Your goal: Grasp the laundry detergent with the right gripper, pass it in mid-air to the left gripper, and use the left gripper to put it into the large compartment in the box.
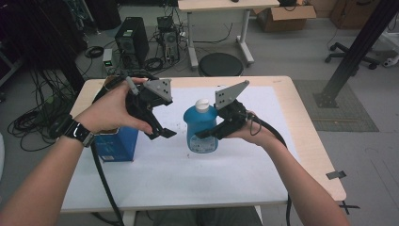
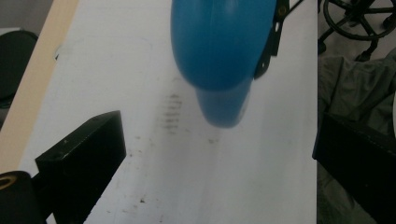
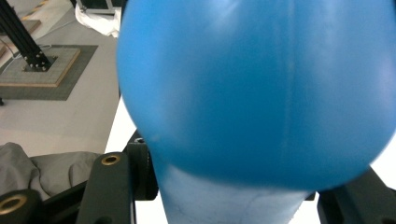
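The right gripper (image 1: pixel 207 133) is closed on the blue bottle (image 1: pixel 201 129) and holds it above the table (image 1: pixel 197 183), while the left gripper (image 1: pixel 164 133), just beside the bottle, has its jaws apart and empty.

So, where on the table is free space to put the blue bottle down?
The near strip of the white mat, between the blue box and the table's right edge, is bare. The far right part is free too. It is crowded in the middle: the left gripper, the blue bottle and the right gripper holding it.
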